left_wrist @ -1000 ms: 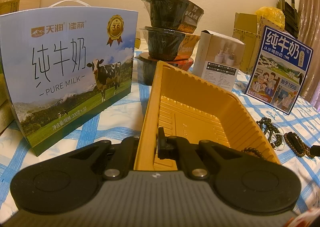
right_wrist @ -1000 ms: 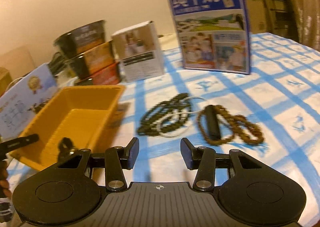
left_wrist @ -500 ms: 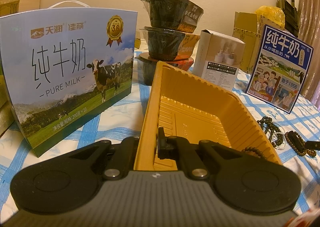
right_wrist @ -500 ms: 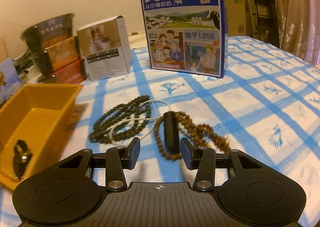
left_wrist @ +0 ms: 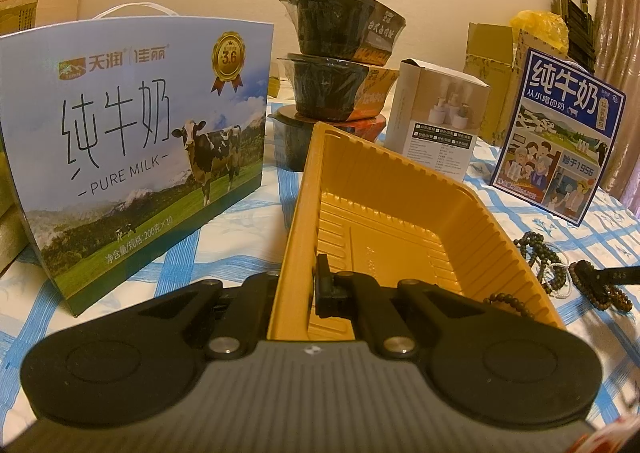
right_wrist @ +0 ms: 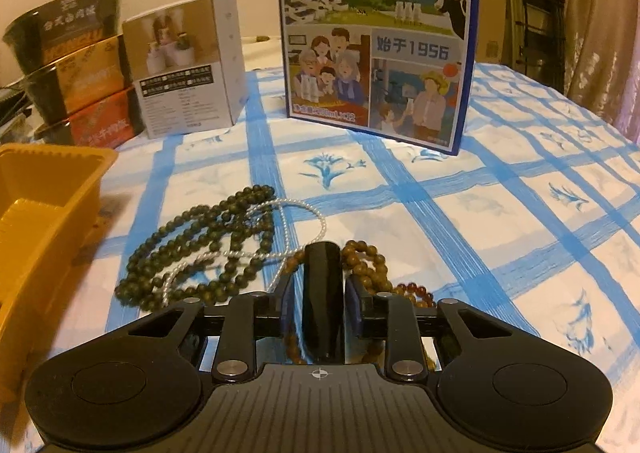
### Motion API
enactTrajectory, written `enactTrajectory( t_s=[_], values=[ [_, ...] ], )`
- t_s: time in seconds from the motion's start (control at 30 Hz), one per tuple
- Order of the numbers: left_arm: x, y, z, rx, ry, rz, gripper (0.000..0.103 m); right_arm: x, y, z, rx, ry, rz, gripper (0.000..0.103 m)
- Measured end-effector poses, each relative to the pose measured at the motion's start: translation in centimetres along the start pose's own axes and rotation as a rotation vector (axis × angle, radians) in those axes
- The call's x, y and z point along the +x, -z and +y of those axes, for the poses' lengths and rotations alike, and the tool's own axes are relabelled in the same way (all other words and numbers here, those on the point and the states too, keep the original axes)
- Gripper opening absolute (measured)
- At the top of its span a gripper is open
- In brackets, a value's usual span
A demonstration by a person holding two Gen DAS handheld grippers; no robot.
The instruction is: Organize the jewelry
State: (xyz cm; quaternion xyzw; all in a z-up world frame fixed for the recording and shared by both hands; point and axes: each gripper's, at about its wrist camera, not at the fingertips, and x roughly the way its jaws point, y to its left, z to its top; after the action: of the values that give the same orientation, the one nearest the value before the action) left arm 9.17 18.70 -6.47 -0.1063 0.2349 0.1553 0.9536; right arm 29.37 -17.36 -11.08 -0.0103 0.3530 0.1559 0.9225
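My left gripper is shut on the near left wall of the yellow plastic tray and holds it on the tablecloth. The tray also shows at the left of the right wrist view. My right gripper is shut on a black bangle lying on a brown bead bracelet. A dark green bead necklace and a thin pearl strand lie just left of it. The jewelry pile also shows at the right of the left wrist view.
A large pure-milk carton stands left of the tray. Stacked black food bowls and a white box stand behind it. A blue milk box stands behind the jewelry. The blue-checked tablecloth stretches right.
My right gripper has moved forward and down over the jewelry and closed its fingers on the black bangle. My left gripper has kept still on the tray wall.
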Motion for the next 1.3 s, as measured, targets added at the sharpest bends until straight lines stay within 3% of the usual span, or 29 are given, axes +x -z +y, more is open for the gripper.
enactTrajectory(
  t_s=[0.17, 0.33, 0.67, 0.93, 1.13, 1.3],
  values=[
    [-0.1, -0.1, 0.0, 0.001, 0.002, -0.002, 0.003, 0.7, -0.3, 0.0, -0.022, 0.013, 0.019, 0.022],
    [-0.1, -0.1, -0.1, 0.002, 0.003, -0.003, 0.003, -1.1, -0.5, 0.7, 0.004, -0.008, -0.026, 0.022],
    [-0.1, 0.0, 0.0, -0.003, 0.006, -0.004, 0.003, -6.3, -2.7, 7.6, 0.04, -0.332, -0.1, 0.022],
    [-0.1, 0.0, -0.1, -0.003, 0.007, -0.005, 0.003, -6.9, -1.9, 14.8, -0.008, -0.567, -0.027, 0.022],
    [-0.2, -0.1, -0.1, -0.004, 0.008, -0.006, 0.003, -6.2, -0.8, 18.5, -0.051, -0.636, 0.03, 0.022],
    [-0.3, 0.0, -0.1, -0.007, 0.009, -0.006, 0.003, -5.2, 0.1, 20.6, -0.084, -0.644, 0.069, 0.022]
  ],
)
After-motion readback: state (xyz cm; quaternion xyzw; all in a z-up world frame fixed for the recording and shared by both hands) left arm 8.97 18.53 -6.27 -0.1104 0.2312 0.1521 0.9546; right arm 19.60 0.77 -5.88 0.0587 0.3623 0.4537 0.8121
